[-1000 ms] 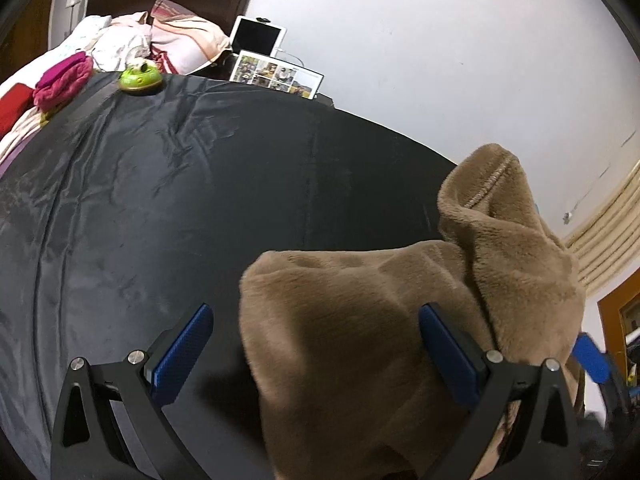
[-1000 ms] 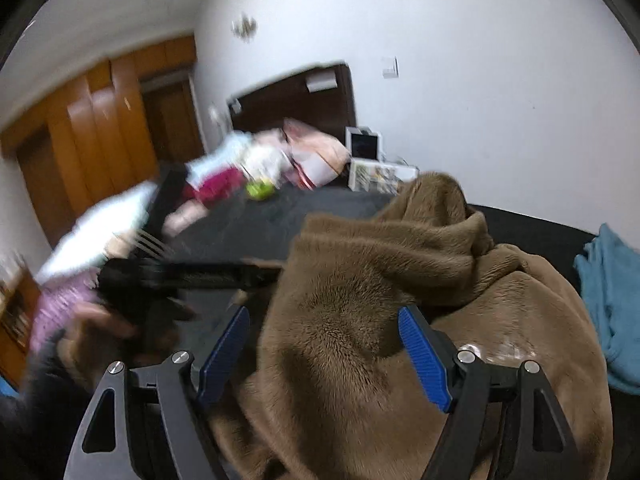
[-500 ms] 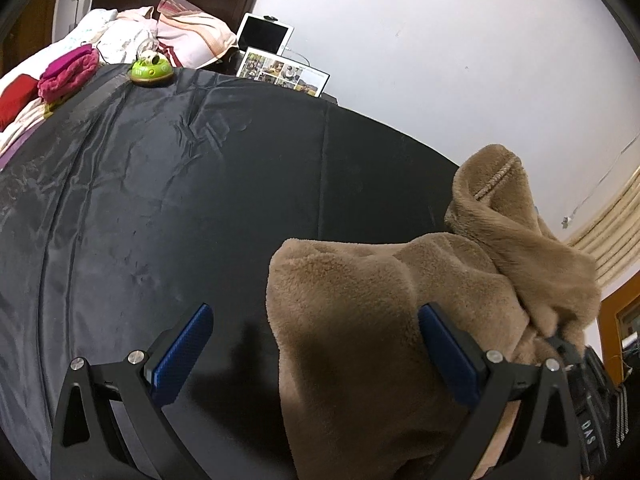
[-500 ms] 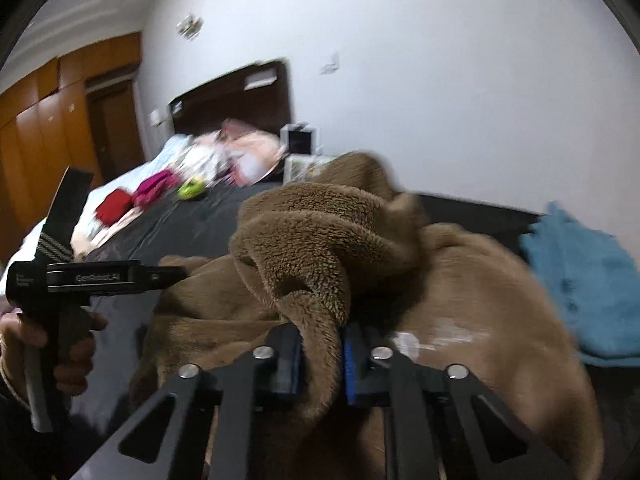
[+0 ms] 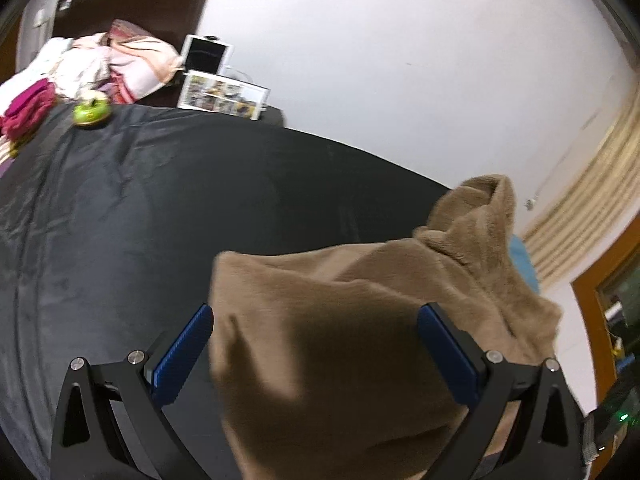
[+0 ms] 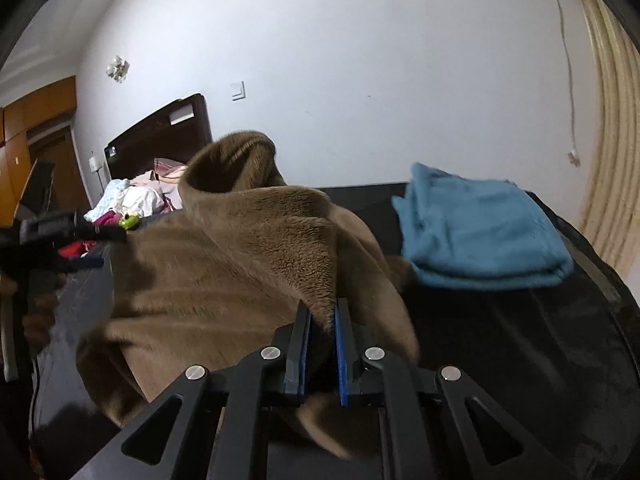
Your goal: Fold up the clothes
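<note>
A brown fleece garment (image 5: 340,340) lies bunched on the black bed cover (image 5: 120,240), with a cuffed end (image 5: 488,188) sticking up. My left gripper (image 5: 316,356) is open wide, and the garment's near edge lies between its blue pads without being pressed. In the right wrist view my right gripper (image 6: 322,320) is shut on a raised fold of the same garment (image 6: 240,264). The left gripper (image 6: 96,248) shows there at the far left, held by a hand (image 6: 36,312).
A folded blue fleece (image 6: 480,236) lies right of the brown garment. At the bed's far end are a heap of clothes (image 5: 80,64), a green toy (image 5: 91,111), a tablet (image 5: 206,54) and a photo frame (image 5: 222,96). A curtain (image 6: 612,128) hangs at the right.
My right gripper has gone from open to shut on a fold of the brown garment and swung right with it. The left gripper has drawn back a little, still open.
</note>
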A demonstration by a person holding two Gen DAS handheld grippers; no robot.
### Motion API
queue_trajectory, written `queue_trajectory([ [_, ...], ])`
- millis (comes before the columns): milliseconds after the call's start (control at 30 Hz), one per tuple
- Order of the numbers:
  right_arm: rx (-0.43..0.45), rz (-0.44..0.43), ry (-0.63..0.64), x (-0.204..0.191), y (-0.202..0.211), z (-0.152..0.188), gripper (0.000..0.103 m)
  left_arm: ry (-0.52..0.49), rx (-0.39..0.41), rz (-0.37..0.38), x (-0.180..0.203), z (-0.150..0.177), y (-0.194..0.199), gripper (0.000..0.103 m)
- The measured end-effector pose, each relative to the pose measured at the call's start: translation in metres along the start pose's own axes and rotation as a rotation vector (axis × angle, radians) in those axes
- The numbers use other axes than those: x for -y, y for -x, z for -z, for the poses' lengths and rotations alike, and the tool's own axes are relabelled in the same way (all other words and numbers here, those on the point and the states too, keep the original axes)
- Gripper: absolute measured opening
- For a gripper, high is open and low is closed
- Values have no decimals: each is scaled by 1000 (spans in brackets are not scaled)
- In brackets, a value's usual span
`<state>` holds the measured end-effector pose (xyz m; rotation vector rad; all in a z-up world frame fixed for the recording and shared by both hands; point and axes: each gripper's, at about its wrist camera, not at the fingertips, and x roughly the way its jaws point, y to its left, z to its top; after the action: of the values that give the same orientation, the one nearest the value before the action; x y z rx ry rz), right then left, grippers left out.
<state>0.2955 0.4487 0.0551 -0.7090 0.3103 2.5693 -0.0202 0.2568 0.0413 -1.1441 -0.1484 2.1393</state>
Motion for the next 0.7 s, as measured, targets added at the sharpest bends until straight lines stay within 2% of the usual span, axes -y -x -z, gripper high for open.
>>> queue_trajectory([
  [100,-19,35,-32,23,7,13,11,2,-15,40,11,0,-7,103],
  [200,-29,29,-59,34,12,18,11,5,-35,52,21,0,-20,103],
  [333,17,-99,-68,34,27,5,12,-49,-32,34,39,12,-29,103],
  [367,37,-130,-61,32,31,-2,18,-71,-30,25,43,16,-29,103],
  [433,70,-195,-45,23,36,-19,53,-115,-28,7,51,26,-29,103],
  [467,94,-236,-47,18,39,-27,87,-135,-27,0,54,31,-29,102],
  [500,128,-288,-61,14,42,-36,94,-152,-26,-6,57,35,-28,102],
  [533,148,-330,-69,9,42,-47,94,-163,-26,-8,58,39,-29,102],
  [633,143,-419,-55,-15,33,-78,94,-185,-25,-9,60,50,-31,102],
  [700,106,-469,-26,-36,20,-95,94,-185,-27,0,59,56,-32,102],
])
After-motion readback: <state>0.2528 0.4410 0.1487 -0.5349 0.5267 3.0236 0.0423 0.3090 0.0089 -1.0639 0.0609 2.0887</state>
